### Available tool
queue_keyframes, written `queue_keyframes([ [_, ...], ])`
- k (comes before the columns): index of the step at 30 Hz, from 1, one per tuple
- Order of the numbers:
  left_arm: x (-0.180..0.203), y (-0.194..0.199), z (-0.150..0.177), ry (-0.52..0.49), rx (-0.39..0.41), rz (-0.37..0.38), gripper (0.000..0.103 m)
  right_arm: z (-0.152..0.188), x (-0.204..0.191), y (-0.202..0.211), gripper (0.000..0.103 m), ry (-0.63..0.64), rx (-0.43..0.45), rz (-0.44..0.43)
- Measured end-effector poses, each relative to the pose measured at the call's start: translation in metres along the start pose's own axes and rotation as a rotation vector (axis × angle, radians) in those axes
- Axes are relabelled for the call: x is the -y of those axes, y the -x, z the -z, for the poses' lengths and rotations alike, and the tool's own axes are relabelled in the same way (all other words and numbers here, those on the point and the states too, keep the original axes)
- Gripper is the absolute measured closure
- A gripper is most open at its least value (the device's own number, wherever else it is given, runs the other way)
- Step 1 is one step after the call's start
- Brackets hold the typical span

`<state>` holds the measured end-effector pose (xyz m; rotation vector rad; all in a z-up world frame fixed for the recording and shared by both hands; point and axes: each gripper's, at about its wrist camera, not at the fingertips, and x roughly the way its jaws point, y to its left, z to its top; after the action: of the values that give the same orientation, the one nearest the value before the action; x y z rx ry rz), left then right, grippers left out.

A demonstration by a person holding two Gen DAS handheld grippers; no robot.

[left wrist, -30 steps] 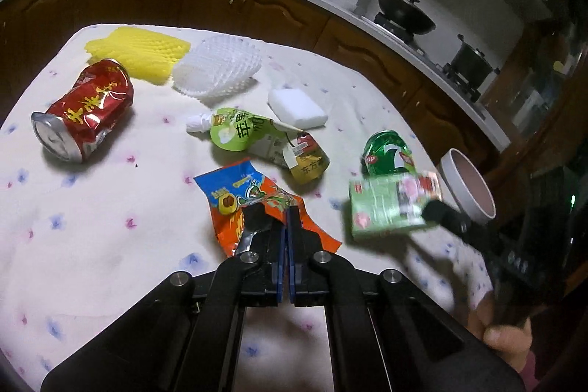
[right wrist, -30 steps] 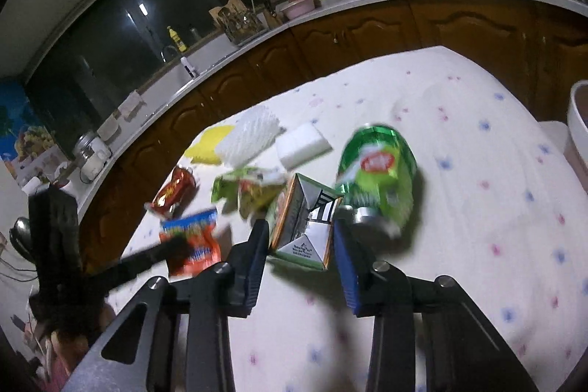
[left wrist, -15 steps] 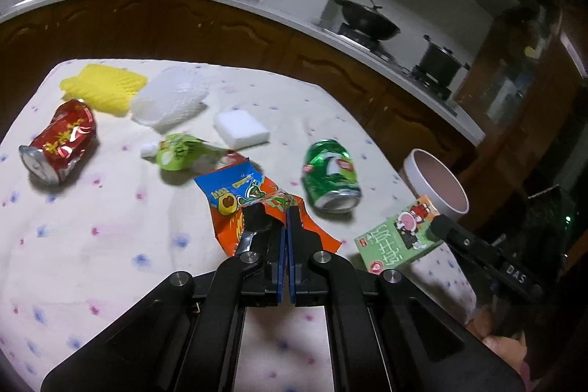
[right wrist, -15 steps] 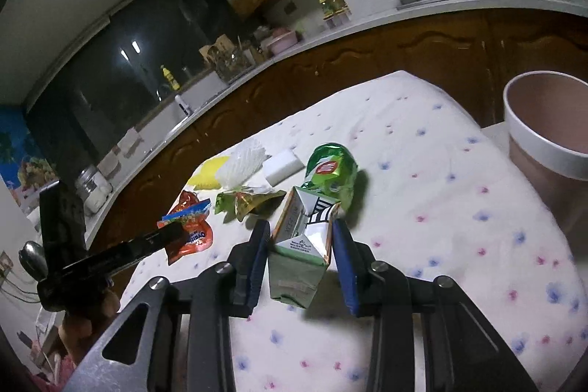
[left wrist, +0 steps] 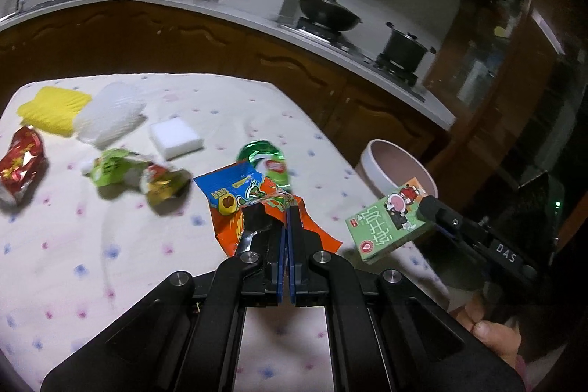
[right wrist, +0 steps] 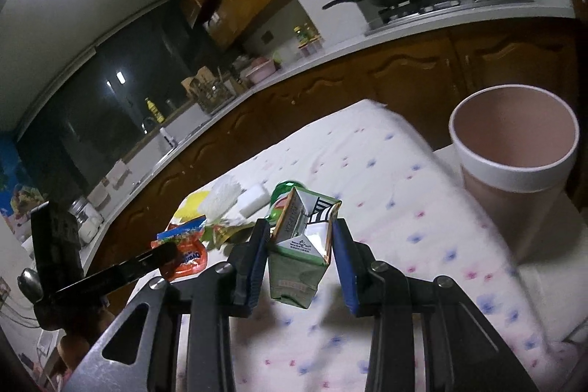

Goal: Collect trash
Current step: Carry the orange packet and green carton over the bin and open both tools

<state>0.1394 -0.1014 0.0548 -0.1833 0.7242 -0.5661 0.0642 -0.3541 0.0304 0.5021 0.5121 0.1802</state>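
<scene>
My left gripper (left wrist: 278,212) is shut on a crumpled orange snack wrapper (left wrist: 229,195), lifted above the flowered tablecloth (left wrist: 73,245). My right gripper (right wrist: 301,227) is shut on a green drink carton (right wrist: 294,267), held in the air. In the left wrist view the same carton (left wrist: 389,223) hangs just in front of the pink bin (left wrist: 386,153). That bin (right wrist: 514,171) stands beside the table, to the right of the carton in the right wrist view. The left gripper (right wrist: 167,250) with the wrapper (right wrist: 189,254) shows at the left there.
On the cloth lie a green can (left wrist: 262,155), a green pouch (left wrist: 114,168), a white sponge (left wrist: 176,136), a white foam net (left wrist: 110,116), a yellow foam net (left wrist: 51,109) and a red can (left wrist: 18,164). Wooden cabinets and a stove counter run behind.
Both grippers have risen and moved right, away from the litter, each keeping its load. The carton has come off the cloth, and the bin now looms larger.
</scene>
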Motion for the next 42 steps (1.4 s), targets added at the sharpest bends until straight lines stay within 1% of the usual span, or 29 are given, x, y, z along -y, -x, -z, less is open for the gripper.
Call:
queue_keyframes([
  [13, 0.057, -0.028, -0.016, -0.081, -0.011, 0.070, 0.102, -0.020, 0.040, 0.033, 0.068, -0.033, 0.084, 0.077],
  [28, 0.109, -0.065, -0.033, -0.140, -0.024, 0.126, 0.102, -0.035, 0.081, 0.052, 0.068, -0.084, 0.139, 0.143],
  [34, 0.130, -0.087, -0.042, -0.159, -0.025, 0.150, 0.102, -0.044, 0.101, 0.057, 0.068, -0.094, 0.164, 0.178],
  [42, 0.160, -0.130, -0.057, -0.186, -0.039, 0.192, 0.102, -0.059, 0.131, 0.057, 0.068, -0.103, 0.187, 0.239],
])
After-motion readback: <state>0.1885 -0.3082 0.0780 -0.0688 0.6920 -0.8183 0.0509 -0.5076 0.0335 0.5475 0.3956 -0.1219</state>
